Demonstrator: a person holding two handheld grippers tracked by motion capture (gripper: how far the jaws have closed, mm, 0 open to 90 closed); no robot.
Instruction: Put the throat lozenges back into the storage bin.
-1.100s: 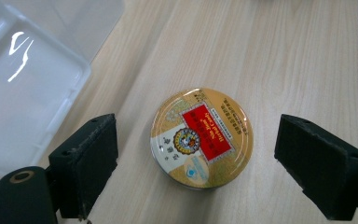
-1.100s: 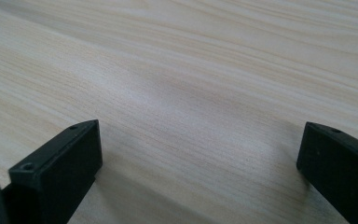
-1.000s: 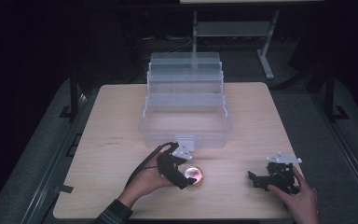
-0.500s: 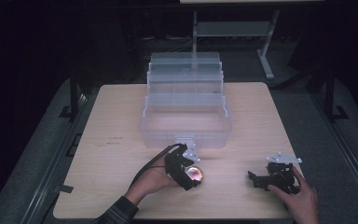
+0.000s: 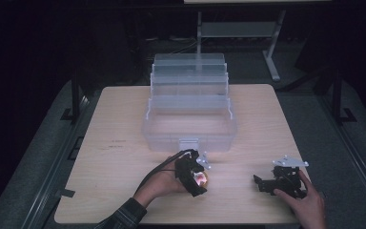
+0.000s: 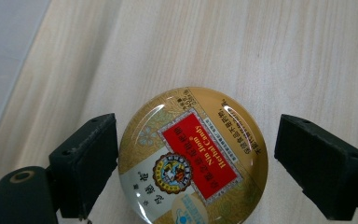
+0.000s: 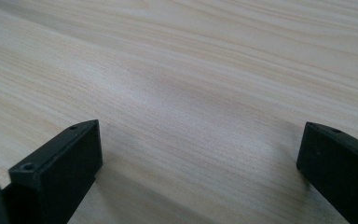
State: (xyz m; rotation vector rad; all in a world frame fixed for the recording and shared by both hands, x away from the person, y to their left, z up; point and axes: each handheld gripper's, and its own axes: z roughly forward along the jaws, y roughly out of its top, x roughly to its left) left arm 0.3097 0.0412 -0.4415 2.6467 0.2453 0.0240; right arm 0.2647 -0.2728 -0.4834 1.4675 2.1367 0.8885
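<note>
Where wood shows grain, left tool (image 6: 196,158) brackets round tin (image 6: 192,156) (glossy).

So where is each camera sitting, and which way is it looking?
High view: sits above the person's side, looking forward and down at the table and clear box; both forearms and hands come in from below.
Left gripper view: rides the left gripper, looking down at the round candy tin; its two black jaws stand apart beside the tin.
Right gripper view: rides the right gripper, looking low across bare wood; its jaws stand wide apart.
Shared: the tin and left gripper also show from above.
</note>
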